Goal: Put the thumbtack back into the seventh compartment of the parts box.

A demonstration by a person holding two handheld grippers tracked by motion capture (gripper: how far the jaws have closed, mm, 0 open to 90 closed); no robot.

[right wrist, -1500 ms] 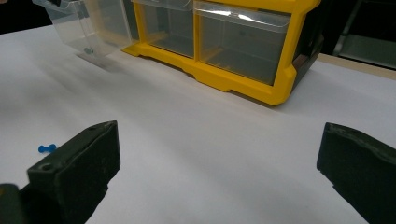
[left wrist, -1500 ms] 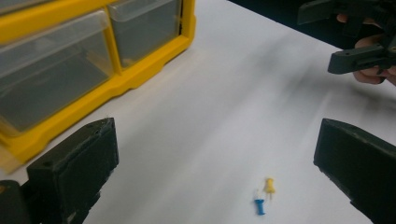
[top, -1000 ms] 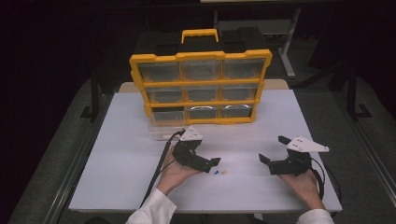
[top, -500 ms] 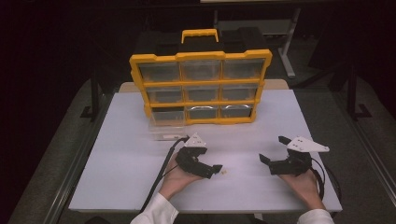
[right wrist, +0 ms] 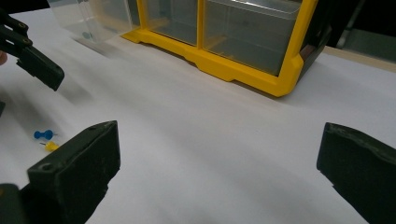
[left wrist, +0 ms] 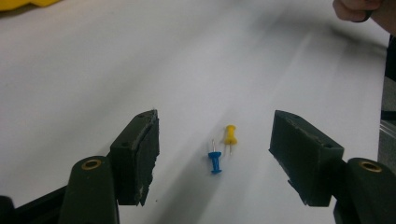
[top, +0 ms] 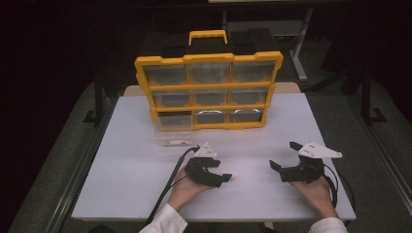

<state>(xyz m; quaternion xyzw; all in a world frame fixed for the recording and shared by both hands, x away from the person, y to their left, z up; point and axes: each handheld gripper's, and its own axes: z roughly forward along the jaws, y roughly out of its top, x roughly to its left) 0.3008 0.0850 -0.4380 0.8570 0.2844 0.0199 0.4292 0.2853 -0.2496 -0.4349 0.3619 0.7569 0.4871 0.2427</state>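
Observation:
Two pushpins lie side by side on the white table, a blue one (left wrist: 215, 161) and a yellow one (left wrist: 229, 135). My left gripper (left wrist: 215, 128) hovers low over them with its jaws on either side, touching neither pin. Those jaws have just been closing and still stand apart, so the gripper is open. In the high view the left gripper (top: 224, 178) points right, with the pins (top: 234, 179) as a small speck at its tips. My right gripper (top: 284, 155) rests open near the front right, holding nothing. The right gripper view shows the blue pin (right wrist: 43, 135) and yellow pin (right wrist: 51, 146) at far left.
A yellow organizer (top: 209, 92) with clear drawers stands upright at the back of the table (top: 121, 184). One clear drawer (top: 173, 136) sits pulled out on the table before its lower left corner. A person's hands hold both grippers near the front edge.
The left gripper has dipped slightly toward the table and the pins, and its jaws have narrowed. The right gripper has kept still.

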